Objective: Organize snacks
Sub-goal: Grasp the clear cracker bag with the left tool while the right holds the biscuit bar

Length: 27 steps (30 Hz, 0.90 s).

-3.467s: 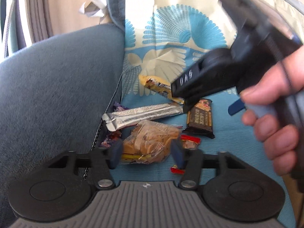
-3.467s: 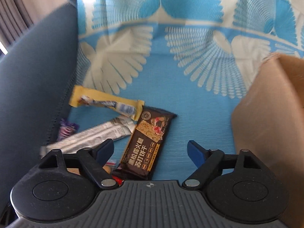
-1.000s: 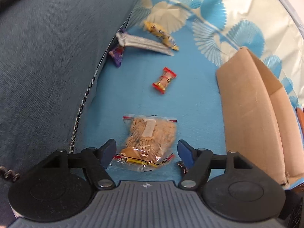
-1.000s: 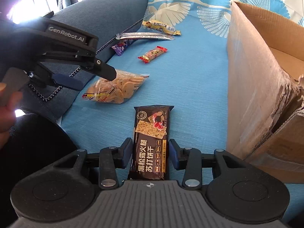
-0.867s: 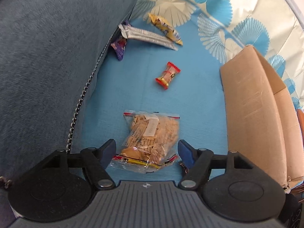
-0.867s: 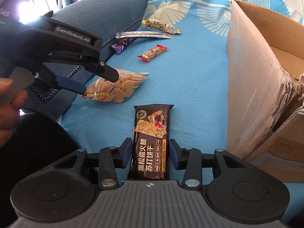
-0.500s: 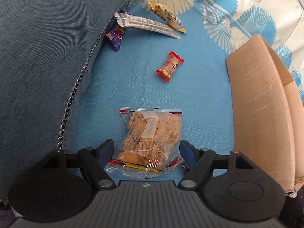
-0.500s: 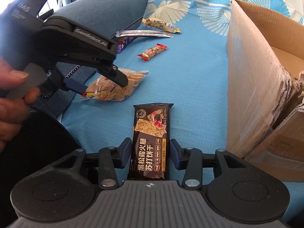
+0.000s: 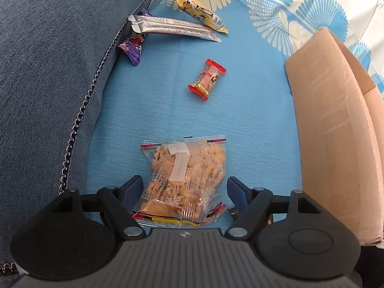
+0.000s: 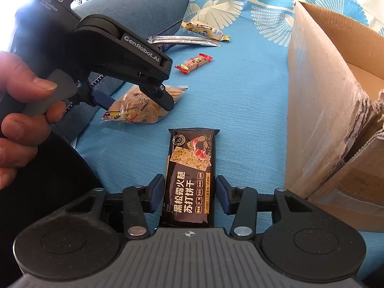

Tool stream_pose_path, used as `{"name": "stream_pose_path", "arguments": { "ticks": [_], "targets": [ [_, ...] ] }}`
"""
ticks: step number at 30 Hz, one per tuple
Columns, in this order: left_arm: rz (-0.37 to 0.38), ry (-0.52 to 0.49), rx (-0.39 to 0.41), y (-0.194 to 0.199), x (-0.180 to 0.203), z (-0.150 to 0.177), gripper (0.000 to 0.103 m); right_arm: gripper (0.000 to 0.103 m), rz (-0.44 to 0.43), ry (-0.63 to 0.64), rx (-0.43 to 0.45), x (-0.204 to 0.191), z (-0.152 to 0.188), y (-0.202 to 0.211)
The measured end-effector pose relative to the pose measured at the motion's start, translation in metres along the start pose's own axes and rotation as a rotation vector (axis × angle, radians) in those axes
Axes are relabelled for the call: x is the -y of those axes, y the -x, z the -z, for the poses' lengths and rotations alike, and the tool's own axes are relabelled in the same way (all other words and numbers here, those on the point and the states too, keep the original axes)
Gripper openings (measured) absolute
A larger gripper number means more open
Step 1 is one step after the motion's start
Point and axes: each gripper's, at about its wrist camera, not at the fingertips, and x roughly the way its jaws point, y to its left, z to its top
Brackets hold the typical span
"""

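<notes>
My left gripper [image 9: 184,187] is open, its jaws either side of a clear bag of biscuits [image 9: 186,182] that lies on the blue cloth; it also shows in the right wrist view [image 10: 144,106]. My right gripper [image 10: 190,192] has its jaws close against the sides of a dark cracker pack [image 10: 190,177] that sticks out forward over the cloth. A cardboard box [image 10: 336,91] stands open to the right, also in the left wrist view [image 9: 336,129].
A red candy [image 9: 207,79], a silver bar [image 9: 172,27], a yellow bar [image 9: 200,14] and a purple wrapper [image 9: 133,48] lie further back on the cloth. A blue sofa cushion [image 9: 48,72] with a metal chain [image 9: 79,117] borders the left.
Both grippers have pulled back from the snack pile. The right one shut on the cracker pack and the left one brought the biscuit bag along, then opened wider around it.
</notes>
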Motion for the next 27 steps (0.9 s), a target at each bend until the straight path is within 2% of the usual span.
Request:
{"name": "stream_pose_path", "arguments": {
  "ticks": [13,27],
  "targets": [
    [-0.028,-0.044,-0.003,-0.0066,0.0086,-0.0007,0.081,0.049,0.011,0.000,-0.003,-0.0020,-0.0005,0.0014],
    [-0.032,-0.047,0.000,-0.0074,0.0086,-0.0006,0.080,0.049,0.024,0.018,0.000,-0.0051,0.0005,0.0017]
  ]
}}
